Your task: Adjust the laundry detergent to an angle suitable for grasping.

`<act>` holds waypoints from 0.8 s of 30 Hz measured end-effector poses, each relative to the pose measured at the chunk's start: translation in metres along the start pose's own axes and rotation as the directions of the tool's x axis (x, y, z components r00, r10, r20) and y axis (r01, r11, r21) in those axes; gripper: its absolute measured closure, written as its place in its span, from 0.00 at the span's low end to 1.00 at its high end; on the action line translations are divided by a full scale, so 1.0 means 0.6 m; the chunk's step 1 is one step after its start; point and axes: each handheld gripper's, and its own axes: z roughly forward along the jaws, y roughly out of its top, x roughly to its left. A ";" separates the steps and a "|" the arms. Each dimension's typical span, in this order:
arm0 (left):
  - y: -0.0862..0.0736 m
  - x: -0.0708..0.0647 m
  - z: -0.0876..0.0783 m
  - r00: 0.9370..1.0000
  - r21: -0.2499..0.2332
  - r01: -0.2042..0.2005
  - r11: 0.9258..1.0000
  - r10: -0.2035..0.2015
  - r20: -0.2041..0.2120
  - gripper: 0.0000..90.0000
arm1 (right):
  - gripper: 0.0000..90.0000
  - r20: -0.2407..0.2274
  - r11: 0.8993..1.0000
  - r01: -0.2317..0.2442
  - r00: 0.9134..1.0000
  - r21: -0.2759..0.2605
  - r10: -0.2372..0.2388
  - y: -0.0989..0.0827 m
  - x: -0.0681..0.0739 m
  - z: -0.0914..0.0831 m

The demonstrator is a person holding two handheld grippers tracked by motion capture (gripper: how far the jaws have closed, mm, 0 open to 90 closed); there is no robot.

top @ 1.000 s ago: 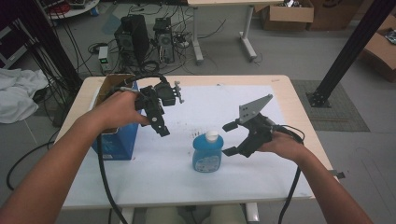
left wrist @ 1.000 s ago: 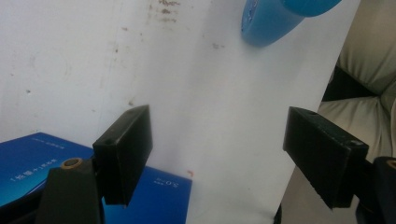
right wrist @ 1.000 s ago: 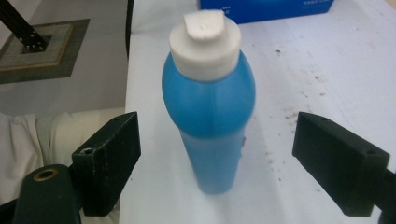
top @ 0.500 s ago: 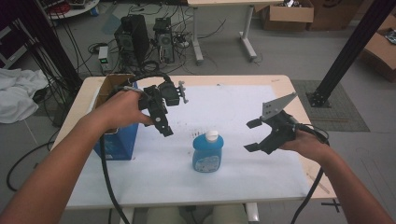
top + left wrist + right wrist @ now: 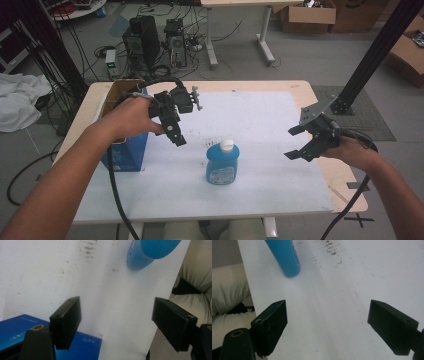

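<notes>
A blue bottle (image 5: 222, 162) with a white cap stands upright on the white table cover (image 5: 250, 115), near the front middle. My left gripper (image 5: 170, 127) hovers up and to its left, over the edge of a blue box (image 5: 125, 152), its jaws open and empty. In the left gripper view the bottle (image 5: 150, 252) is at the top right and the box (image 5: 22, 327) at the bottom left. My right gripper (image 5: 295, 143) hangs open well to the right of the bottle, holding nothing. The right gripper view has the bottle (image 5: 284, 257) at the top left, far from the jaws.
The blue box has open brown flaps (image 5: 120, 90) and stands at the table's left side. Bare wooden table edge (image 5: 345, 190) runs along the right. Computers (image 5: 142, 37) and cables sit on the floor behind, and a black post (image 5: 370, 55) rises at the far right.
My right gripper has drawn back to the right, away from the bottle it was close against a second ago. The bottle stays standing. The left gripper has barely shifted.
</notes>
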 end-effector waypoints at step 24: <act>-0.002 -0.003 -0.002 1.000 -0.007 -0.003 1.000 0.003 -0.007 0.27 | 0.19 0.047 0.995 0.008 0.999 0.101 -0.013 -0.006 0.000 -0.012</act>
